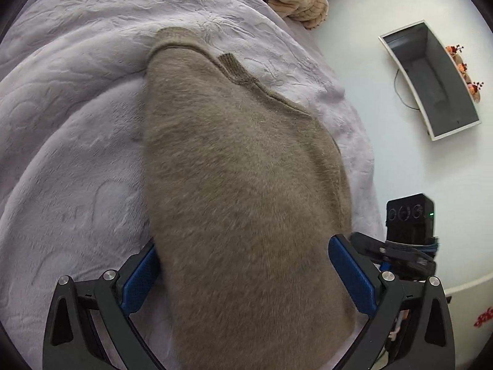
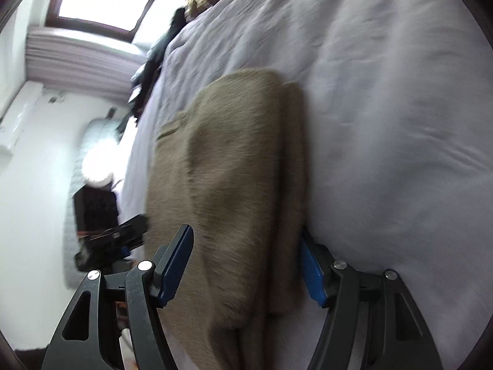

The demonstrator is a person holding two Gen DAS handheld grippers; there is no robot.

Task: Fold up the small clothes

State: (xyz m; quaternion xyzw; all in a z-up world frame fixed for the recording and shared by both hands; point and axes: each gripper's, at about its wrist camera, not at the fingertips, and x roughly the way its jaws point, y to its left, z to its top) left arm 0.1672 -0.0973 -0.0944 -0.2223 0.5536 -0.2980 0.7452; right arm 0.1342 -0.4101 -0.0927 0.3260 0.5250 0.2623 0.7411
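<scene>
The taupe fuzzy sweater [image 1: 240, 191] lay on the lavender bed blanket [image 1: 77, 98], and it ran forward from between the fingers of both my grippers. In the left wrist view its ribbed neckline [image 1: 232, 67] sat at the far end, ahead of the fingers, and the knit body filled the gap between my left gripper [image 1: 251, 274] fingers. Those fingers stood wide apart, one blue pad [image 1: 140, 280] pressed against the sweater's left edge and the other pad [image 1: 351, 274] lying on its right edge; they were not clamped on it.

In the right wrist view the sweater [image 2: 234, 185] was folded in layers, a fold ridge running away from the fingers. My right gripper [image 2: 246, 265] was also spread open, its fingers [image 2: 175, 265] straddling the cloth on both sides.

Beyond my left fingers, up and to the right, a striped tan garment [image 1: 302, 3] was heaped at the blanket's edge. Off to the right past the bed, a mirror [image 1: 431, 80] hung on the white wall.
</scene>
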